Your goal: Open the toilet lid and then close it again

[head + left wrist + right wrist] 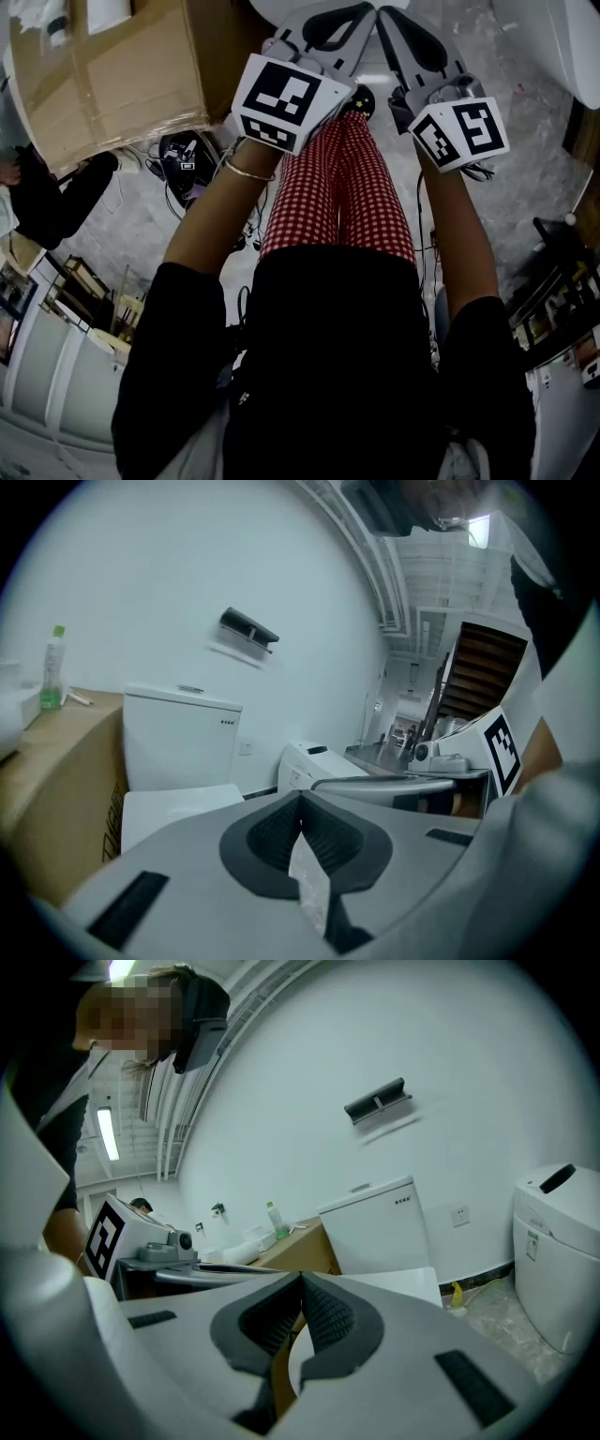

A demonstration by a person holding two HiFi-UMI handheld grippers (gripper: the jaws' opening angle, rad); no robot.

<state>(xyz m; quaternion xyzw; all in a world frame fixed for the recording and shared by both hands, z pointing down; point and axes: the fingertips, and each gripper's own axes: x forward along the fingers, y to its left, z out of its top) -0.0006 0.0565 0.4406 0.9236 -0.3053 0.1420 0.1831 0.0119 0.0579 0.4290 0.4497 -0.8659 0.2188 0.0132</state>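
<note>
Both claws are held side by side short of the toilet, the left gripper (300,797) pressed together on nothing and the right gripper (301,1279) likewise shut tight and empty. The toilet lid (173,810) is seen lying flat, apparently down, below the tank (178,738), its front edge untouched with open air before the tips. The lane is hemmed by a cardboard box (103,70) on the left and a second toilet (553,1241) on the right, with floor (525,169) between them.

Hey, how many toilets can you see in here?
2. A toilet with a tank stands beside the cardboard box; a second toilet stands at the right gripper view's right edge. Others may be hidden.
</note>
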